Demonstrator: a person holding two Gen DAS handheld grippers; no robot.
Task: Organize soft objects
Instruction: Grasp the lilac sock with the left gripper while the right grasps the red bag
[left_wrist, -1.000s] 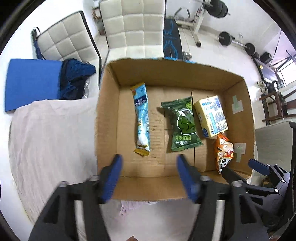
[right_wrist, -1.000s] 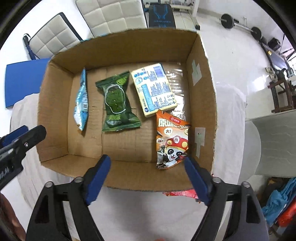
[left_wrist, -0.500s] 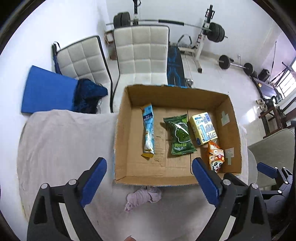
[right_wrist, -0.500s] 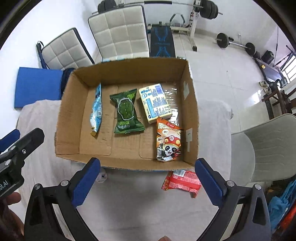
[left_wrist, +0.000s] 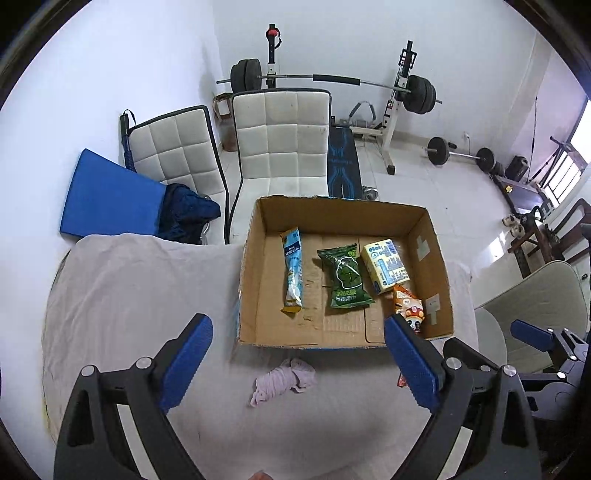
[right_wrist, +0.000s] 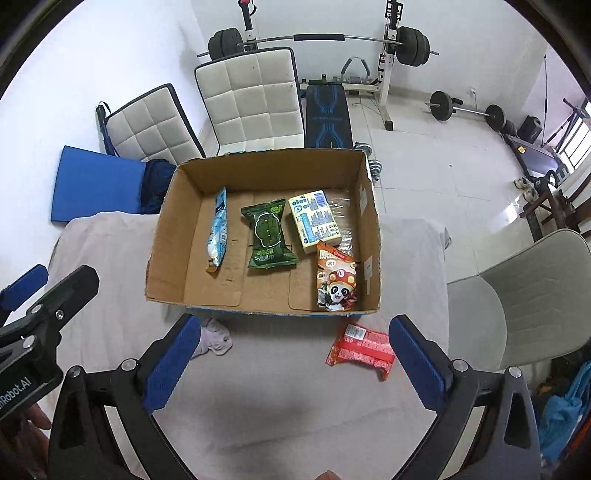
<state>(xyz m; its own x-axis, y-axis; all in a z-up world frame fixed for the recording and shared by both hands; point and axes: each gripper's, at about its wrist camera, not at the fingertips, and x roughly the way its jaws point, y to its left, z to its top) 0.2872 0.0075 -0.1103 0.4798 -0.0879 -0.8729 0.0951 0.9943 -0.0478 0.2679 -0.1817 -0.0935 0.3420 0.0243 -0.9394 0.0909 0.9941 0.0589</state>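
Both grippers hang above a cloth-draped counter (left_wrist: 122, 295) with their blue fingers spread wide and nothing between them, the jaws having just been opening. The left gripper (left_wrist: 295, 354) fills the bottom of the left wrist view; the right gripper (right_wrist: 291, 354) does the same in the right wrist view, where the left tool also juts in at the lower left edge. At the centre of both frames sits an open cardboard box (right_wrist: 162, 236) on the counter. Four packets lie on its floor: a long light-blue packet (right_wrist: 218, 230) at left, a dark green packet (right_wrist: 267, 234) beside it, a pale yellow pack (right_wrist: 314, 221) to the right, and an orange panda snack bag (right_wrist: 336, 280) at lower right, its top edge overlapping the yellow pack. Outside the box, on the cloth just below its near wall, lie a crumpled lilac cloth (left_wrist: 282, 380) toward the left and a red packet (right_wrist: 360, 347) toward the right. Two white padded chairs (left_wrist: 280, 144) and a barbell rack (left_wrist: 332, 79) stand in the upper part of the frame.
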